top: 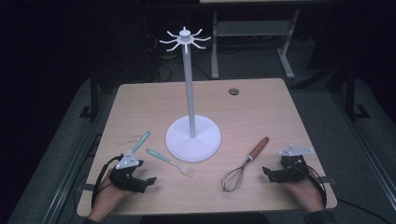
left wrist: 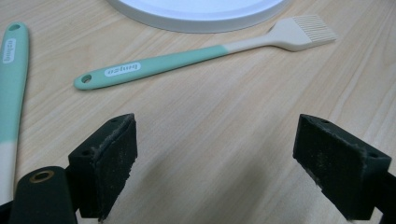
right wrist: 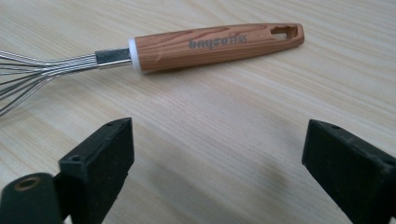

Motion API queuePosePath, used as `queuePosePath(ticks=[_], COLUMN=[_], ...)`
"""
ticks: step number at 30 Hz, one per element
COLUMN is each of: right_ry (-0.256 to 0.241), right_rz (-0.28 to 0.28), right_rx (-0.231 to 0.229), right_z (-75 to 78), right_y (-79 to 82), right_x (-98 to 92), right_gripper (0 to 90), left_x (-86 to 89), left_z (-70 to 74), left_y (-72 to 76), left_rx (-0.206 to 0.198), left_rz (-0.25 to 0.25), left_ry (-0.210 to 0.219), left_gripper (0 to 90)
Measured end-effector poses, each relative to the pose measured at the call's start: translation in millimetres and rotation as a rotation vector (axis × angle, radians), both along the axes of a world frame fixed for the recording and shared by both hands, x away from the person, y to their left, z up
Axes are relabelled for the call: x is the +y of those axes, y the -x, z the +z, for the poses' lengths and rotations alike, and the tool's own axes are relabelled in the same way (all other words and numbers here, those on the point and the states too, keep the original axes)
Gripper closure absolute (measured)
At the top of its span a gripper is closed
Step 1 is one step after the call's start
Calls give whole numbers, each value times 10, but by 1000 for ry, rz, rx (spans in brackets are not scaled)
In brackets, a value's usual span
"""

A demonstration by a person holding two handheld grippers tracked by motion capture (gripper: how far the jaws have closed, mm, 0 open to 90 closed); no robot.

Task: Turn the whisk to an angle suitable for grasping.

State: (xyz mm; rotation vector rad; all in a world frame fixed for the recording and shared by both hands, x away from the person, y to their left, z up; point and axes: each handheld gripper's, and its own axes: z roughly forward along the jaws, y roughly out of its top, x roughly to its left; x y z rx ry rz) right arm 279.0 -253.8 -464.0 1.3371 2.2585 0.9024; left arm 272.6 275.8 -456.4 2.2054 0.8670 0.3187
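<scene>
We hold the left tool (top: 148,181) with its jaws wide apart and nothing between them, low over the table (top: 261,98), facing the brush (left wrist: 205,53) just ahead. The right tool (top: 267,171) is likewise spread and unloaded, near the whisk (top: 243,168), whose wooden handle lies flat, easy to pinch. The stand (top: 192,135) sits between them; bare wood around each utensil leaves room to approach.

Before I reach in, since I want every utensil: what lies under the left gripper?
Under the left gripper a second mint-handled utensil pokes out; its working end is covered. Between the open fingers lies bare table, the pastry brush beyond.
</scene>
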Motion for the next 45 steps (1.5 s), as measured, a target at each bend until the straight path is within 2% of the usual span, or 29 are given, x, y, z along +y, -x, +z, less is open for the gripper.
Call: queuePosePath(ticks=[5, 9, 10, 12, 13, 14, 17, 18, 19, 20, 21, 23, 24, 27, 38, 45], right_ry=[-8, -20, -24, -27, -30, -30, -22, -16, -16, -16, -16, -14, -14, -19, -8, -15], right_rz=[-8, -14, -13, -13, -14, -14, -10, -13, -13, -15, -15, -13, -17, -11, -2, -2], right_rx=[10, 14, 15, 13, 17, 17, 14, 20, 20, 21, 21, 23, 35, 32, 44, 54], right_z=[7, 34, 45, 53, 70, 70, 85, 92, 92, 102, 102, 106, 114, 120, 101, 88], right_y=[-22, -49, -66, -74, -90, -90, -114, -137, -137, -165, -165, -202, -232, -271, -574, -701], right_x=[-31, -66, -74, -75, -71, -71, -62, -59, -59, -65, -65, -80, -91, -106, -90, -51], right_gripper=[161, 268, 337, 371, 452, 452, 567, 642, 642, 717, 717, 787, 850, 900, 900, 900], left_x=[2, 1, -1, -1, 1, 4, 20, 22, 26, 28, 28, 29, 25, 25, 27, 19], left_z=[-7, -8, -9, -9, -6, -3, 5, 3, 6, 7, 7, 11, 12, 7, 8, 12], left_y=[-7, -11, -4, 1, 3, 6, 8, 11, 10, 5, 5, -2, -5, -11, -9, -11], left_rx=[8, 9, 12, 13, 15, 16, 11, 11, 11, 12, 12, 18, 18, 18, 24, 25], left_rz=[12, 18, 20, 23, 23, 23, 22, 23, 23, 22, 22, 22, 20, 14, 8, 4], left_ry=[-7, -11, -13, -14, -11, -9, -15, -9, -8, -7, -7, -4, -3, -5, -11, -13], left_gripper=[132, 133, 133, 134, 134, 134, 134, 134, 134, 135, 135, 135, 137, 138, 148, 151])
